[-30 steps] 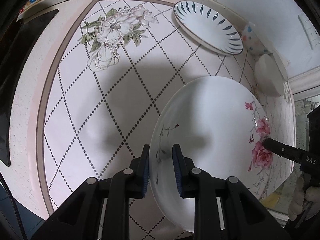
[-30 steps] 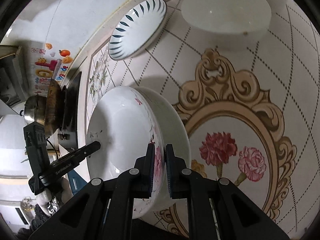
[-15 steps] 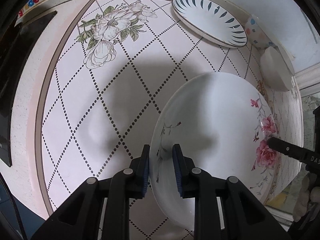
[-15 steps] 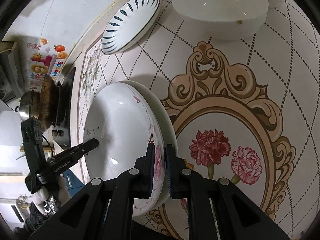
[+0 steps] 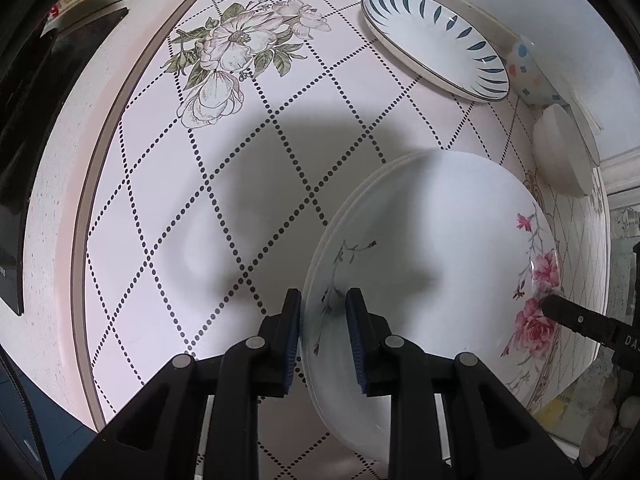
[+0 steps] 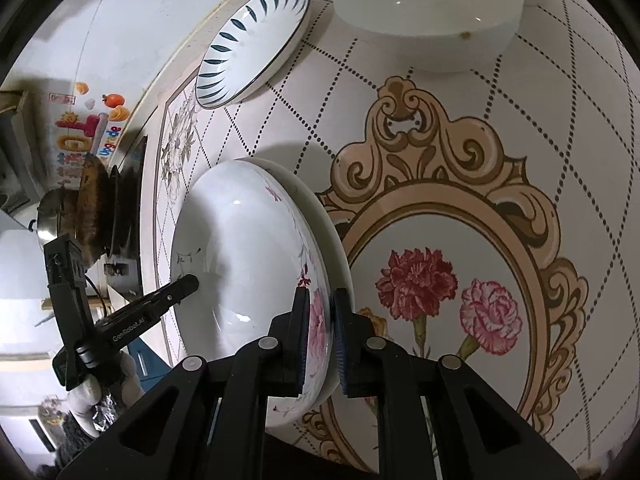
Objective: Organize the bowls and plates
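Observation:
A large white plate with pink roses (image 5: 436,248) is held between both grippers over the patterned table. My left gripper (image 5: 323,320) is shut on its near rim. My right gripper (image 6: 321,312) is shut on the opposite rim, by the pink rose; the plate also shows in the right wrist view (image 6: 248,264). A second white rim shows just under it, so it may be two stacked plates. A blue-leaf plate (image 5: 434,42) lies at the far edge, and also shows in the right wrist view (image 6: 252,44). A white bowl (image 6: 428,20) stands beyond the right gripper.
A dotted pastel bowl (image 5: 532,72) sits by the wall beside the white bowl (image 5: 560,156). A dark stove top (image 5: 28,120) borders the table's left side, with a pan (image 6: 92,208) on it. The tablecloth (image 5: 180,200) has flower prints.
The held plate has shifted slightly toward the far right, closer to the white bowl and blue-leaf plate. Both grippers keep their grip.

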### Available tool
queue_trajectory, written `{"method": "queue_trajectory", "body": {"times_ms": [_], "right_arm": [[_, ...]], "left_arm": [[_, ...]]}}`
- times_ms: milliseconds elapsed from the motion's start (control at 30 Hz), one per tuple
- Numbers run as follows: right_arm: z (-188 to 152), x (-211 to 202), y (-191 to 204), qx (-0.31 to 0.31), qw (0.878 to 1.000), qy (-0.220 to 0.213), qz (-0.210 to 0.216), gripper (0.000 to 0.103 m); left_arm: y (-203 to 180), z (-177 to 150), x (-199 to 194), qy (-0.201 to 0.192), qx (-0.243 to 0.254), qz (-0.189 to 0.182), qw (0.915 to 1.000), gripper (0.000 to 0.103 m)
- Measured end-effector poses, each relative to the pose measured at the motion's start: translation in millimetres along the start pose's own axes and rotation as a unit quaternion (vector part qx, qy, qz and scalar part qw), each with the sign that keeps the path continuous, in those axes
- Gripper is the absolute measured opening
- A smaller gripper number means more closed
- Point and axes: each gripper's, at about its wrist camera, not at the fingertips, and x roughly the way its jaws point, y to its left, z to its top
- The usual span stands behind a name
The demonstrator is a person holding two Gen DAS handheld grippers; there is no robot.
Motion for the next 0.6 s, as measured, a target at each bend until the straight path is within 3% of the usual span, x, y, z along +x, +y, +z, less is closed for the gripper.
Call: {"method": "queue_trajectory", "body": {"times_ms": [400,600], "right_arm": [[3.8,-9.8,0.0,0.003,0.999,0.024,-0.022,0.015],[19.1,-39.1,10.3,-0.01,1.0,0.006,-0.021,0.015]], "left_arm": [[1.7,6.5,1.1,0.019,-0.013,0.001,0.9997,0.024],[3.5,11.2,-34.0,0.002,-0.025,-0.015,0.9996,0.023]]}}
